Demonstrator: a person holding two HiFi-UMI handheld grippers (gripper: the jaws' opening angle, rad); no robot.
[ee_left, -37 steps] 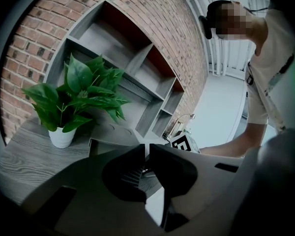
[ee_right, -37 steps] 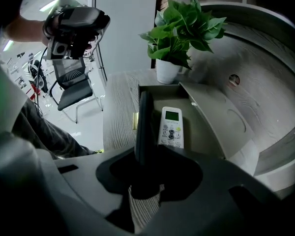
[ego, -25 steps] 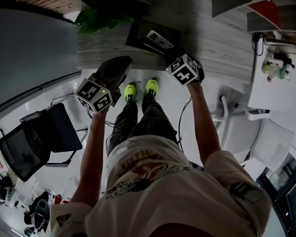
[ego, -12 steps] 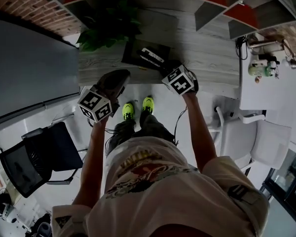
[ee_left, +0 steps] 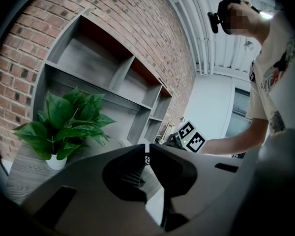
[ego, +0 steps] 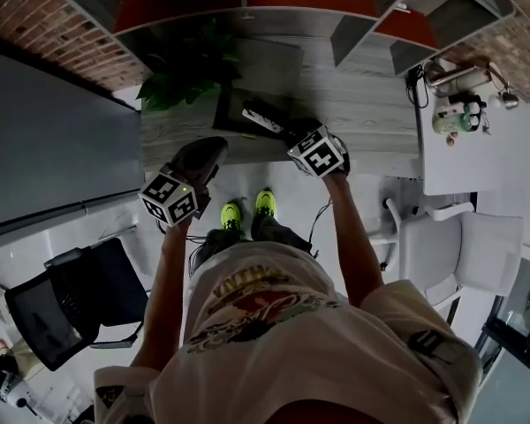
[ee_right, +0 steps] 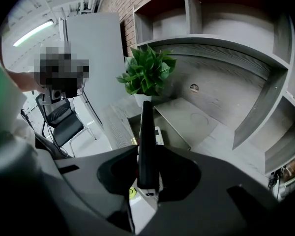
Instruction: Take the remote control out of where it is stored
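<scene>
My right gripper (ego: 290,131) is shut on a slim dark remote control (ego: 262,118), holding it above the desk's front part. In the right gripper view the remote (ee_right: 146,141) stands edge-on between the pads of the right gripper (ee_right: 147,170) and points at the plant. Under it lies an open dark box (ee_right: 187,117), seen as the box (ego: 234,104) in the head view, with a small white remote (ee_right: 159,134) inside. My left gripper (ego: 214,148) hangs at the desk's front edge; this left gripper (ee_left: 147,154) is shut with nothing in it.
A potted plant (ego: 190,73) stands on the grey wooden desk (ego: 362,104) left of the box, under wall shelves (ego: 353,25). A black chair (ego: 71,299) is at the left, a white chair (ego: 486,246) and a white table (ego: 459,162) at the right.
The head view has tilted up and now shows the wall shelves. Both grippers stay near the desk's front edge, and the right one still grips the remote.
</scene>
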